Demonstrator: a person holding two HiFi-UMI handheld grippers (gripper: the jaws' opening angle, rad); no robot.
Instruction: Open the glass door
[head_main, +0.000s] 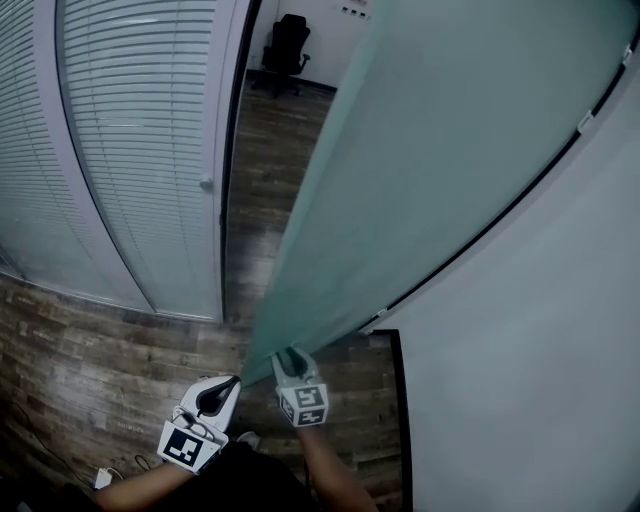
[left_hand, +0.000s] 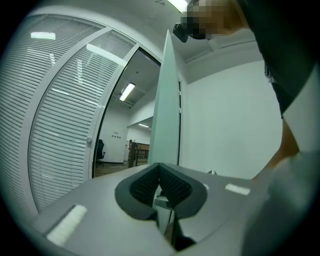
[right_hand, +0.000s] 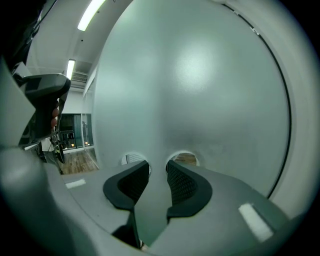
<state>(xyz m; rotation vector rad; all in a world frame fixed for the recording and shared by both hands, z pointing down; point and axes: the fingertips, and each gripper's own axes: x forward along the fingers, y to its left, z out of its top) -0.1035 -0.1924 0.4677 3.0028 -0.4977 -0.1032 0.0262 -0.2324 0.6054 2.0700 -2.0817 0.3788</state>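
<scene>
Frosted glass door (head_main: 440, 150) stands partly swung open, its free edge toward us. Beside that edge a gap shows a room with an office chair (head_main: 288, 45). We judge the door could swing wider. Our left gripper (left_hand: 160, 172), jaws closed together, sits at the door's edge. Our right gripper (right_hand: 157, 172), jaws slightly parted and empty, faces the door near two round holes (right_hand: 184, 158). No containers show.

Pale grey shell on left gripper (head_main: 234, 383), black ribbed pads (left_hand: 142, 187), white cube (head_main: 190, 447) with black square markers at 7 o'clock, right gripper (head_main: 289, 357) matching, dark top (head_main: 245, 478) at 6 o'clock
</scene>
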